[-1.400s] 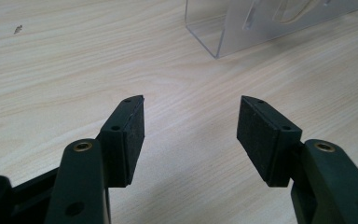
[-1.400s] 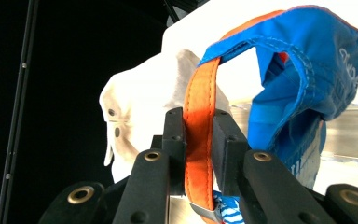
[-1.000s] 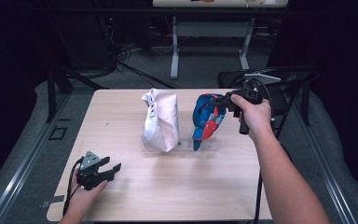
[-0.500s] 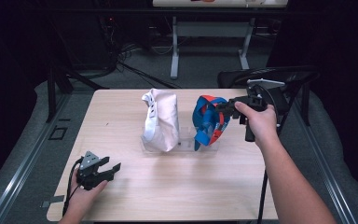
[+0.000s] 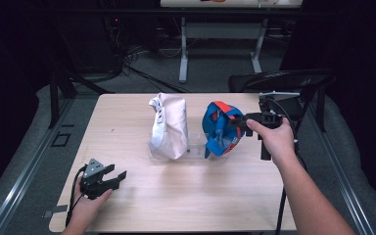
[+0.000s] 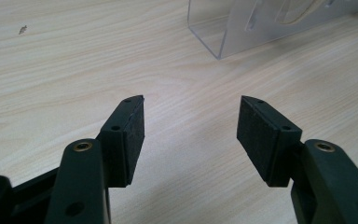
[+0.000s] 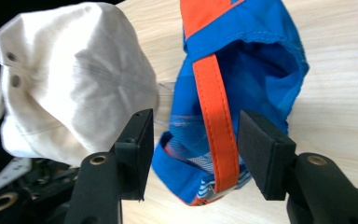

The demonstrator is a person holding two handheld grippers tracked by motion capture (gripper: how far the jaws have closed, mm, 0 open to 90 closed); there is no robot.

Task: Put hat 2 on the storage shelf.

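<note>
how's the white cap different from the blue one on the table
The white cap is plain cream; the blue cap has orange trim. The white cap stands with no gripper at it, while the right gripper has its open jaws around the blue cap's orange strap. Both stand upright on a clear stand.

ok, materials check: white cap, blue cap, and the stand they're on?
White cap: looks like matte woven cotton, with visible seams and metal-looking eyelets.
Blue cap: thinner, smoother fabric, probably synthetic, with stitched hems and an orange strap.
Stand: clear rigid plastic, likely acrylic, see-through with glossy edges.
</note>
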